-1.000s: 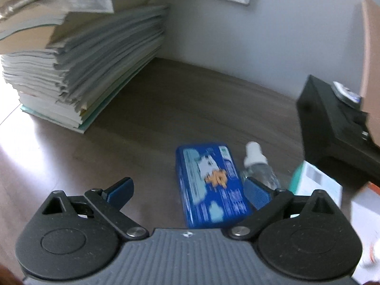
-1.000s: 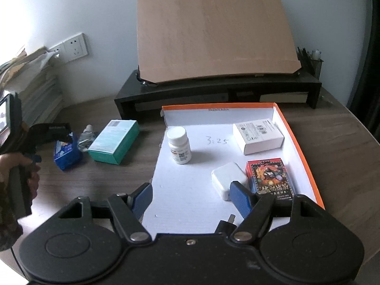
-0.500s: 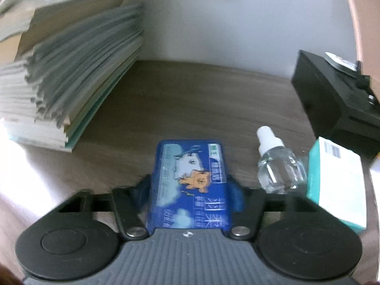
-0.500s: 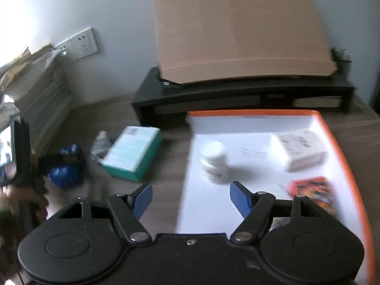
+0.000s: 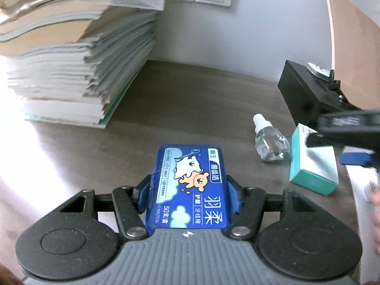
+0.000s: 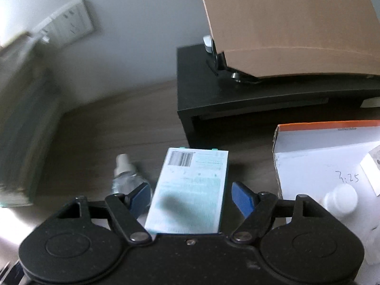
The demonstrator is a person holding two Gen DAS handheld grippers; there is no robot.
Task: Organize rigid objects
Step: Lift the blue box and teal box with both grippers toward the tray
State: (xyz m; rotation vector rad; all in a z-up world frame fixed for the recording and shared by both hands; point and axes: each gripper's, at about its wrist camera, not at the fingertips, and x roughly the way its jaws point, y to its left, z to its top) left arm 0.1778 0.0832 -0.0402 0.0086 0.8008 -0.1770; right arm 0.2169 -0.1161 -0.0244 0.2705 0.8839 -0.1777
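The left gripper [image 5: 190, 193] has its fingers clenched on the blue dental-floss box [image 5: 189, 185], both pads pressing its long sides, above the brown desk [image 5: 180, 99]. At its two o'clock lies a clear dropper bottle [image 5: 269, 140], just beside a teal carton [image 6: 190, 190]. The right gripper [image 6: 191, 197] straddles that carton with its fingers released and opening, pads apart from its sides. The orange-rimmed white tray [image 6: 308, 156] sits at three o'clock.

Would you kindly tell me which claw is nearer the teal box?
Right. The right claw straddles the teal box, jaws opening; the left claw grips the blue box beside it.
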